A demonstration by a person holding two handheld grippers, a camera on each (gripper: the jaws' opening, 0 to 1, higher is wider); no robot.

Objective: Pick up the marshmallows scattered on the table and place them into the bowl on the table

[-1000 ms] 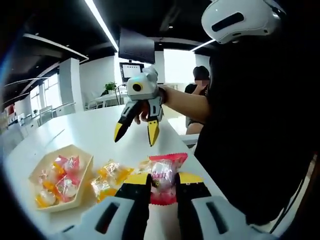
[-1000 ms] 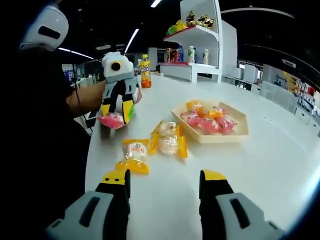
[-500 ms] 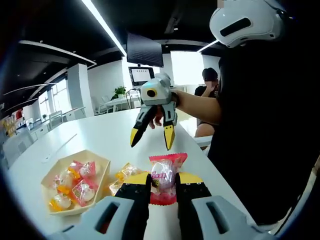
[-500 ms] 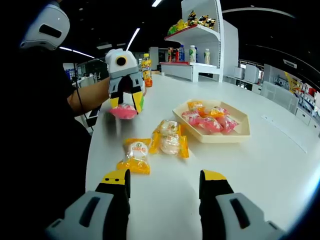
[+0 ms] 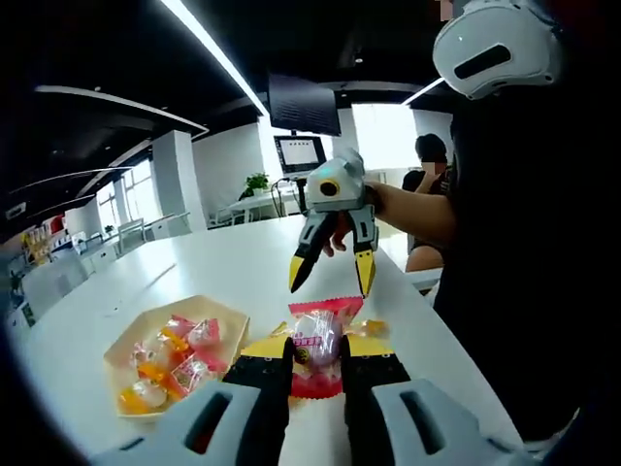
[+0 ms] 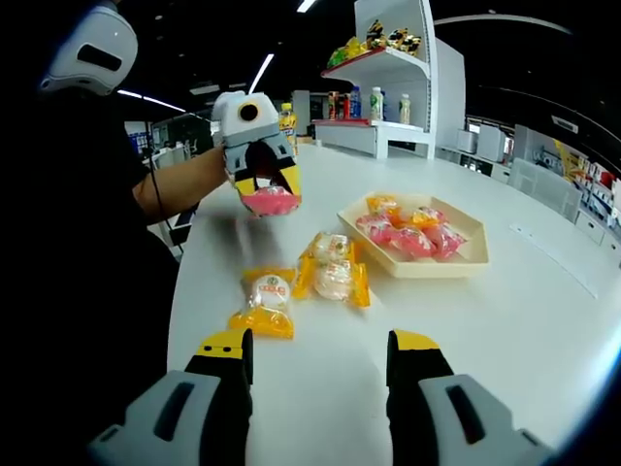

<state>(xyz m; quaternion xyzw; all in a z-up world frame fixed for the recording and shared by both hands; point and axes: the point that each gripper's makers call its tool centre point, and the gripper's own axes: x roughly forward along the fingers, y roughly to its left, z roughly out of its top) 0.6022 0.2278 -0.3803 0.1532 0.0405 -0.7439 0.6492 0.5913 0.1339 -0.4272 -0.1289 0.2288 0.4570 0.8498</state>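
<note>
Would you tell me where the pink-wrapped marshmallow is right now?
The pink marshmallow packet is clamped in the left gripper, lifted above the white table, left of the bowl in the right gripper view.

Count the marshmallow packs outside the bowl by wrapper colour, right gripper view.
Pink: 1, clamped in the left tongs, the pink pack
Yellow: 3 on the table, one yellow pack alone, a yellow pair overlapping beside it
Total outside the bowl: 4
The right tongs are open, holding nothing.
</note>
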